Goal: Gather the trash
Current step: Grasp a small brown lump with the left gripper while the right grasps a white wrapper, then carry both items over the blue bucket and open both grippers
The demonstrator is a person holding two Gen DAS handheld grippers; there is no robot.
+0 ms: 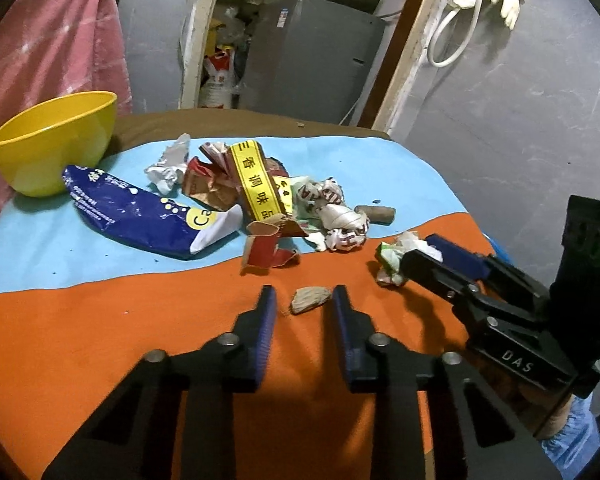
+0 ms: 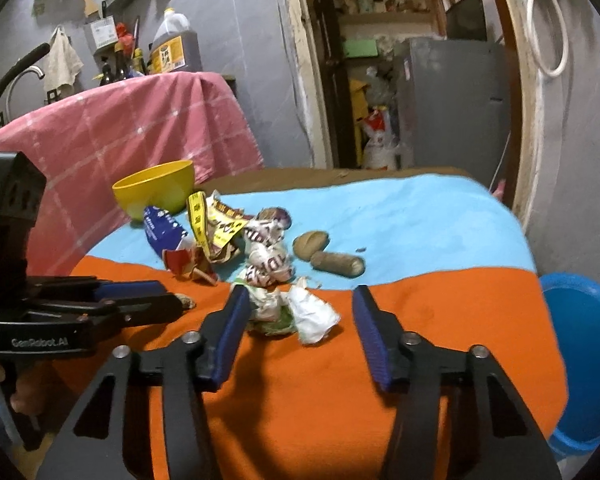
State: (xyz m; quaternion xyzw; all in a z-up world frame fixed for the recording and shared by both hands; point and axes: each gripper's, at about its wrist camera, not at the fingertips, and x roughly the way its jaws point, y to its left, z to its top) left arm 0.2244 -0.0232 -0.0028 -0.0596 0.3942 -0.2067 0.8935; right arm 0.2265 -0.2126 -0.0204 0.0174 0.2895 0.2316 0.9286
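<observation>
Trash lies on an orange and blue cloth (image 1: 100, 340). My left gripper (image 1: 304, 300) is open with its jaws either side of a small tan scrap (image 1: 310, 300), which rests on the cloth. My right gripper (image 2: 300, 312) is open around a crumpled white and green wrapper (image 2: 296, 314); it also shows in the left wrist view (image 1: 396, 258). Further back lie a blue bag (image 1: 140, 216), a yellow-striped packet (image 1: 256, 184), red torn cardboard (image 1: 266, 250), crumpled printed wrappers (image 1: 340, 216) and a brown stub (image 1: 376, 214).
A yellow bowl (image 1: 56, 140) stands at the back left of the table. A blue bin (image 2: 584, 360) sits on the floor right of the table. A pink cloth (image 2: 132, 132) hangs over a chair behind. A round brown lump (image 2: 310, 243) lies by the stub.
</observation>
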